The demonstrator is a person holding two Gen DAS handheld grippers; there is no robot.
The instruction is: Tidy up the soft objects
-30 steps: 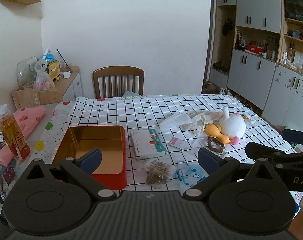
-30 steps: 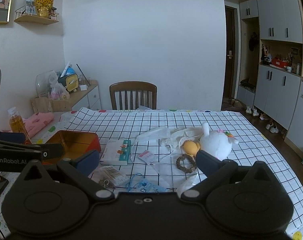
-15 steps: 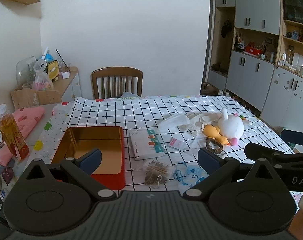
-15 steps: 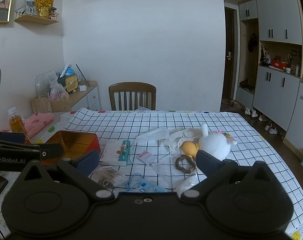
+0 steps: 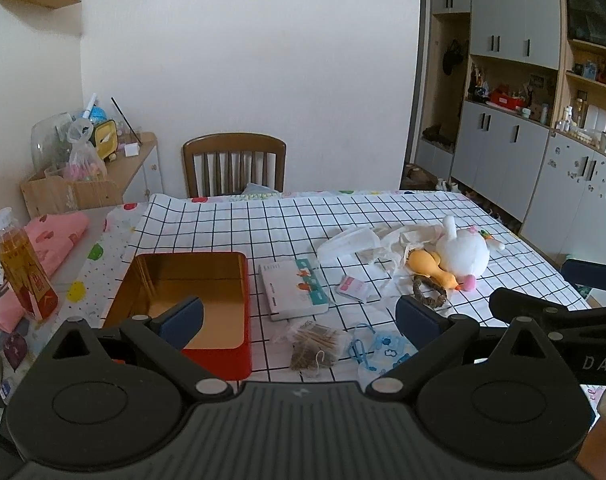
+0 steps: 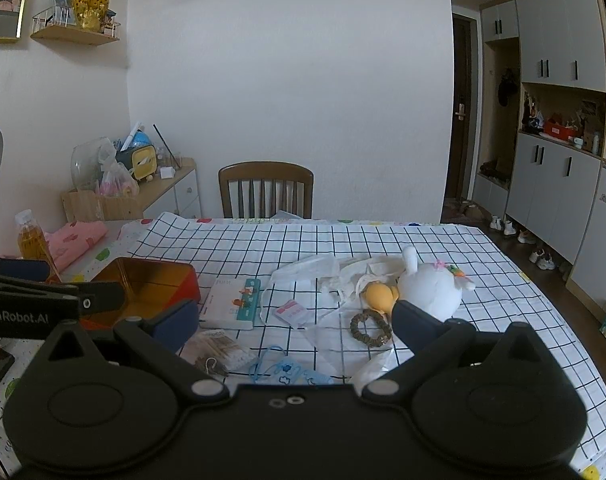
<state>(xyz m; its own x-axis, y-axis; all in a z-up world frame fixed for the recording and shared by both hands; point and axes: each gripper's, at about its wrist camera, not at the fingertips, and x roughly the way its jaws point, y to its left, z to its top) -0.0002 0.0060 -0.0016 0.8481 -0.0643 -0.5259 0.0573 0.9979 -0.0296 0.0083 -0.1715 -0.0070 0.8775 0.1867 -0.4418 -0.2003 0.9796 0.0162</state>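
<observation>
With the left tool (image 5: 299,316) and right tool (image 6: 293,322) both wide open and empty, the white plush (image 6: 429,290) toward the worktop's right edge may drag the seemingly underlying plastic bag (image 6: 307,270) when lifted.

Both wrist views look forward from the near edge of the grid-patterned clothed bench (image 5: 303,220) toward the brown wooden chair (image 6: 265,188). The left sits nearer the open red metal tin (image 5: 183,300). Both share the white plush rabbit (image 6: 429,288).
</observation>
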